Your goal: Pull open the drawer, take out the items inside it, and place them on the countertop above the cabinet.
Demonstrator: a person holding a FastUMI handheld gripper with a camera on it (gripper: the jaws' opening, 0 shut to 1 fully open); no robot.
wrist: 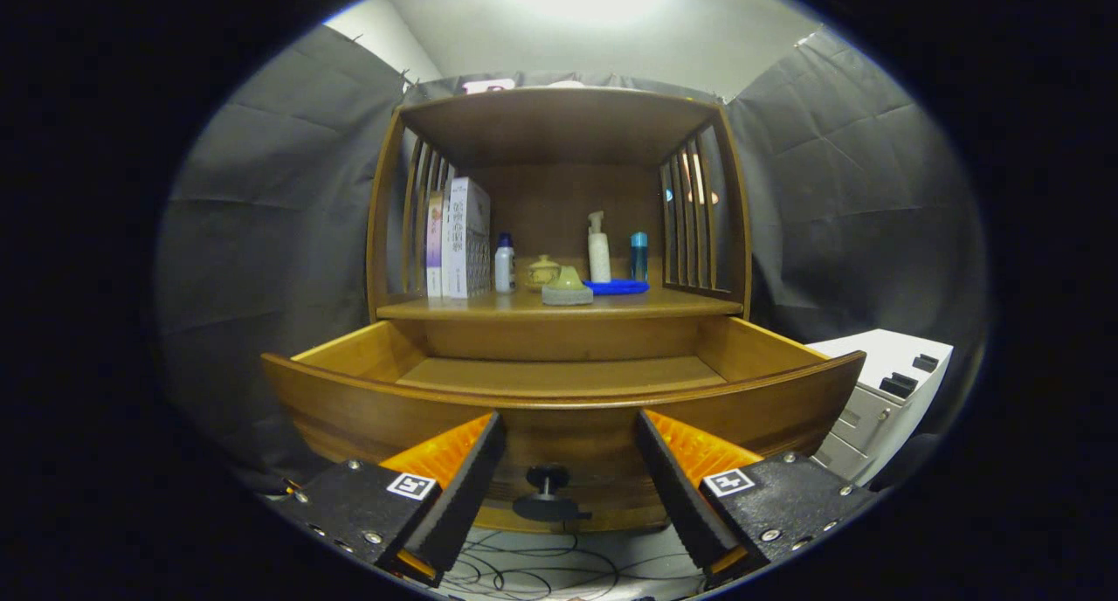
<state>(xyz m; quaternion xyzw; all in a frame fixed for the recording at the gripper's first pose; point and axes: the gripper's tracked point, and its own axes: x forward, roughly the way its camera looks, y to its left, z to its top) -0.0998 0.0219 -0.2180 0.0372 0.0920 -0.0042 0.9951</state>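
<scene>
The wooden cabinet's drawer (pixel 559 409) stands pulled out toward me, and the part of its floor that shows is bare. Its dark round knob (pixel 547 479) sits on the drawer front, between my fingers and just ahead of them. My gripper (pixel 568 457) is open, with nothing held between the fingers. On the countertop (pixel 664 306) above the drawer rest a pale green lidded dish (pixel 567 287) near the front, a blue flat thing (pixel 617 286), a yellowish jar (pixel 542 272), a white pump bottle (pixel 598 247), a small white bottle (pixel 504 264), a blue bottle (pixel 639 256) and upright books (pixel 463 238).
A white drawer unit (pixel 878 396) stands to the right of the cabinet, close to the drawer's right corner. Loose cables (pixel 533 570) lie on the floor below the drawer front. Slatted side walls and a top shelf enclose the countertop space.
</scene>
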